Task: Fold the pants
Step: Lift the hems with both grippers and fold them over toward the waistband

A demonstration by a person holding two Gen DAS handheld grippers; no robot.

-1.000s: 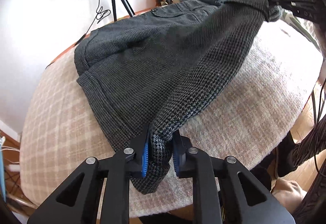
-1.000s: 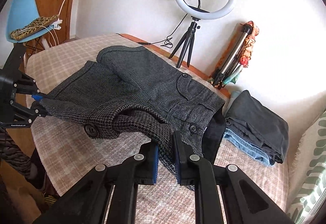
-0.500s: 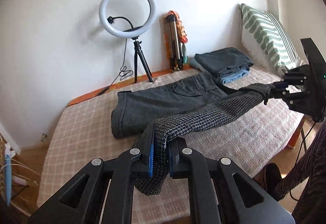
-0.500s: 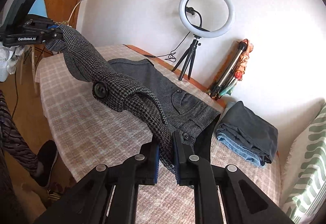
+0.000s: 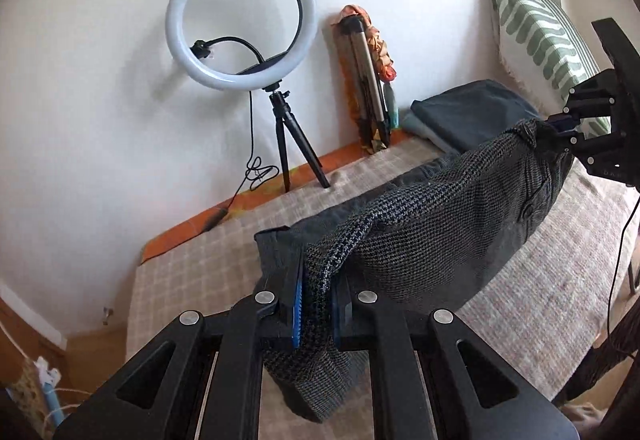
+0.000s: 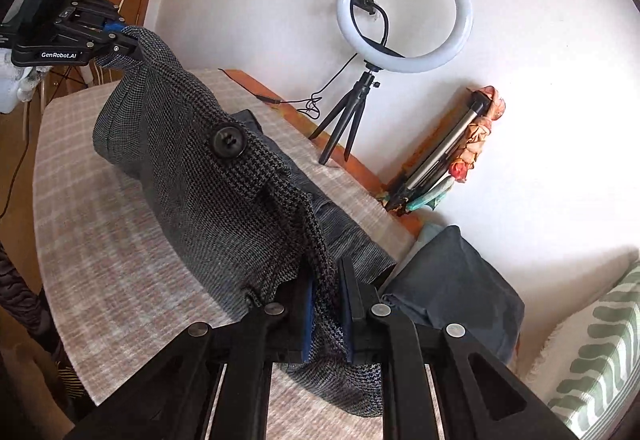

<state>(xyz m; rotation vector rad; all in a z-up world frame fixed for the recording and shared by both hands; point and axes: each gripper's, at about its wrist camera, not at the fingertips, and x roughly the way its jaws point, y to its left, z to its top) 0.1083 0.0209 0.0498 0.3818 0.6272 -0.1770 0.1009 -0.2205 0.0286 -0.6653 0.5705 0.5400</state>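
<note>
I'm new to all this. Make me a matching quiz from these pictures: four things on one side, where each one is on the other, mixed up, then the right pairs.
Things
1. houndstooth pants
2. ring light
3. folded dark clothes
4. green-patterned pillow

Places
A. leaning on the wall at the bed's far right end
B. stacked on the bed between the pants and the pillow
C. pinched at either end by the left tool and right tool
D. on a small tripod by the wall

Pairs: 1-C, 2-D, 3-B, 4-A

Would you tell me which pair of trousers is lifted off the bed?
The grey houndstooth pants, held by both grippers; the dark folded pair lies by the pillow.
</note>
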